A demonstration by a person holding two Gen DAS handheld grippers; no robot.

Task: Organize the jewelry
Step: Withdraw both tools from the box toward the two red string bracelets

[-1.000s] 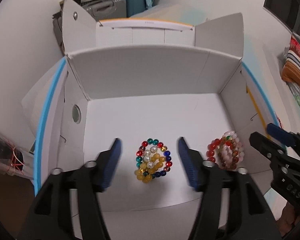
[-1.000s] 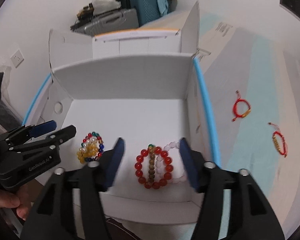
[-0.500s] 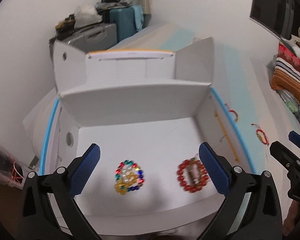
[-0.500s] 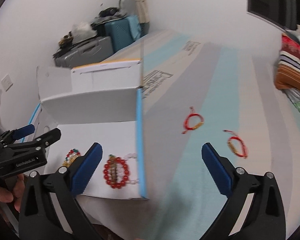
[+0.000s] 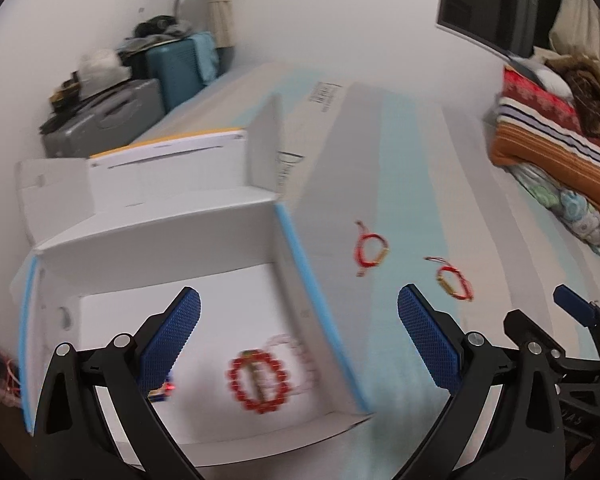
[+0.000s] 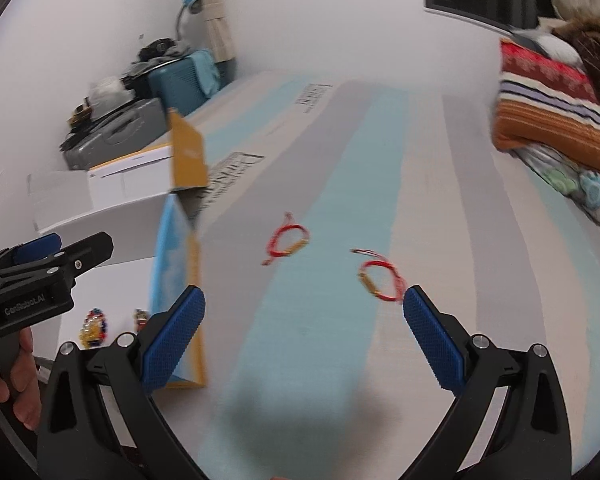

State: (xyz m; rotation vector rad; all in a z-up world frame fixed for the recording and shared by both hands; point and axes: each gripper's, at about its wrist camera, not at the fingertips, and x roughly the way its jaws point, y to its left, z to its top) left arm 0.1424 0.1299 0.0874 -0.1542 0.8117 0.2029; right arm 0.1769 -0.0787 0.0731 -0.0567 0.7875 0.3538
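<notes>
Both grippers have swung to the right since a second ago, off the beads and out toward the striped surface [image 6: 324,320], and their fingers have spread from narrow to wide! The left gripper [image 5: 299,340] now straddles the right wall of the white box [image 5: 204,240], wide open and holding nothing; the red bead bracelet [image 5: 259,382] lies on the box floor between its fingers, nearer the left one, while the multicoloured bead bracelet [image 5: 165,390] peeks out just behind that left pad. The right gripper [image 6: 304,338] is wide open too, empty, out over the blue stripe. One red cord bracelet [image 6: 290,240] lies ahead between its fingers, well apart from both pads. The second red cord bracelet [image 6: 380,280] sits just beside the right fingertip [image 6: 414,296], slightly inside it. Motion blur softens everything.
</notes>
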